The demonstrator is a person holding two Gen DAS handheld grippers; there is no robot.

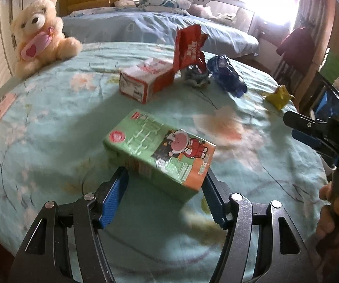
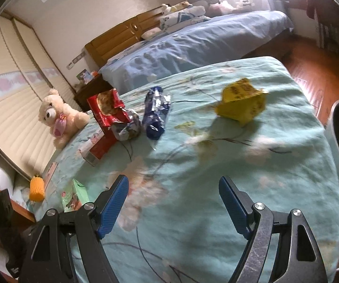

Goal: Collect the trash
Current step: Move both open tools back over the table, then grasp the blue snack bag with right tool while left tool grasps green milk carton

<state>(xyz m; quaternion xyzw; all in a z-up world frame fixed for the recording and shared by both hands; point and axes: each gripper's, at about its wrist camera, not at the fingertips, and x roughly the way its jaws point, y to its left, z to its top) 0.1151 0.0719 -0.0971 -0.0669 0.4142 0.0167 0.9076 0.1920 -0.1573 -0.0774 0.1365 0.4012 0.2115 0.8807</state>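
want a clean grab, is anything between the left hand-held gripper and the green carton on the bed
Nothing visible. The open left hand-held gripper already straddles the near end of the green rectangular drink carton, with only bare teal floral bedspread around it.

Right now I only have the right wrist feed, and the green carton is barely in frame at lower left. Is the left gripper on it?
Observer: Not clamped. The left gripper is open, with its fingers either side of the near end of the green carton.
Operator: How is the carton lying?
Observer: Flat on the bedspread, cartoon side up, angled across the gap between the fingers.
Operator: Is my gripper in the left one's way?
Observer: No. In the left view the right gripper is at the far right edge, clear of the carton and just below the yellow wrapper.
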